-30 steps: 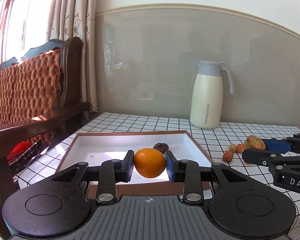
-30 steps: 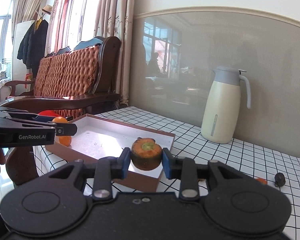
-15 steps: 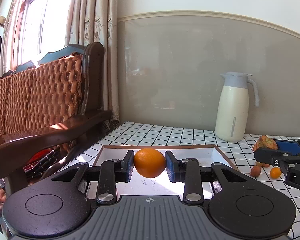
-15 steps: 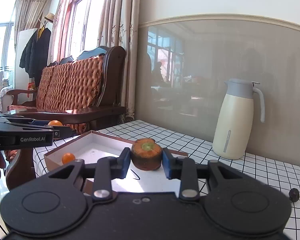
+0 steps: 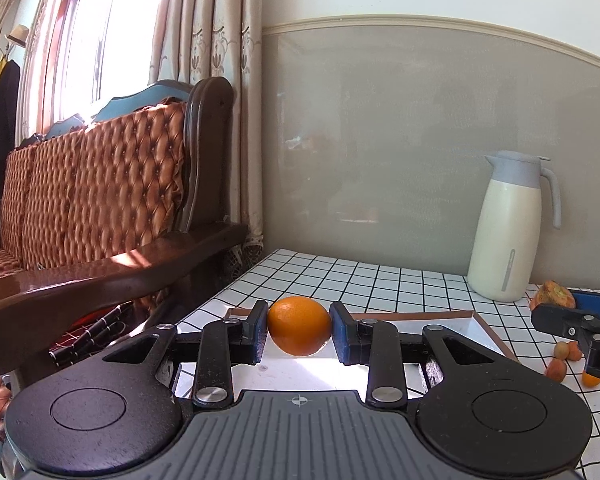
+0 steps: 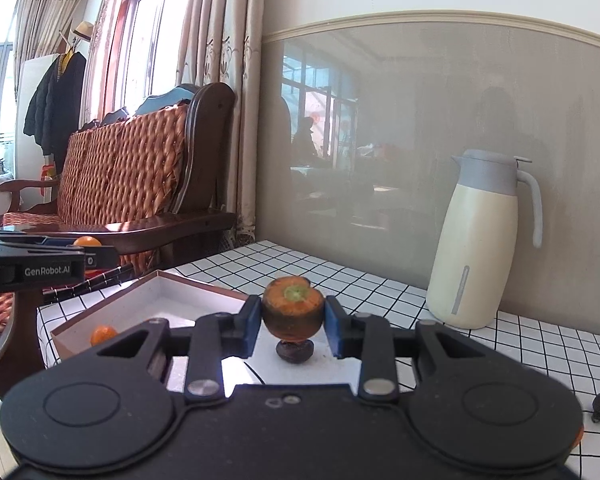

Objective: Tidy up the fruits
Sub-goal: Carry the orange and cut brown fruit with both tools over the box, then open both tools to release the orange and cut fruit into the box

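My left gripper [image 5: 299, 330] has its jaws clamped on a round orange fruit [image 5: 299, 330], held above the shallow white brown-rimmed cardboard tray [image 5: 485, 325]. My right gripper [image 6: 293, 319] is clamped on a squat brownish-orange persimmon [image 6: 293, 314] over the tray, above a small dark fruit [image 6: 295, 351]. Beyond the tray, on the black-gridded white counter [image 5: 340, 276], stands a cream thermos jug [image 5: 506, 232].

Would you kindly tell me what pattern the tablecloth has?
The tablecloth is white with a thin black grid of squares, clearest in the left wrist view.
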`<action>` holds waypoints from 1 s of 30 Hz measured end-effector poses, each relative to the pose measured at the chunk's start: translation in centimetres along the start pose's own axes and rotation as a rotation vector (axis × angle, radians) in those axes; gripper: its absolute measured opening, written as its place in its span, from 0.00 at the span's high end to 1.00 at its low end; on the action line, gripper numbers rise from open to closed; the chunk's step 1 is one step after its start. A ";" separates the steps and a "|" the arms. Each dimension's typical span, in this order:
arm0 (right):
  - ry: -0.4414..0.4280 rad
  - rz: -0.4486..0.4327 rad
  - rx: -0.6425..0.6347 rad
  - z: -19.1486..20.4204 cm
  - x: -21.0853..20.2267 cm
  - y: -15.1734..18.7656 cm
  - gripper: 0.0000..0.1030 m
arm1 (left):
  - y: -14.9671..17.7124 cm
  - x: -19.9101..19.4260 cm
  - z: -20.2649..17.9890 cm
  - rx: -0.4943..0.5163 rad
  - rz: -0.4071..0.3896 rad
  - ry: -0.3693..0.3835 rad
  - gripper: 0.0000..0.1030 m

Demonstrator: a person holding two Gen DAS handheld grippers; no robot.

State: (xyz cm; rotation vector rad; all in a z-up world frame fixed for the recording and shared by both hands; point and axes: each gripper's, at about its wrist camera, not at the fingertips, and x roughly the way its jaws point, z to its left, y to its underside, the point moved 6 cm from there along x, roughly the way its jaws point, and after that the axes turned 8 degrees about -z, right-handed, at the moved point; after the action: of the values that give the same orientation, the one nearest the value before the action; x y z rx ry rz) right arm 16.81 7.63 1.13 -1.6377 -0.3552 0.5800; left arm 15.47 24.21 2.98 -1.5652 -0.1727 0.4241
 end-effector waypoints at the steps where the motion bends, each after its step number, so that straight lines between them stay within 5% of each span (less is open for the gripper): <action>1: 0.001 0.003 0.003 0.0 0.3 0.1 0.76 | 0.1 0.5 0.1 0.000 0.004 -0.003 0.68; 30: 0.013 0.193 0.049 -2.0 7.4 3.3 0.76 | 3.7 8.8 0.5 -0.010 0.174 -0.025 0.67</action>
State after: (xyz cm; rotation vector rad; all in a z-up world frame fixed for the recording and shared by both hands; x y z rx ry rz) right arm 23.75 9.47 -3.16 -1.6385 -0.1727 0.7176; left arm 22.76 27.76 -2.11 -1.5913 -0.0580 0.5803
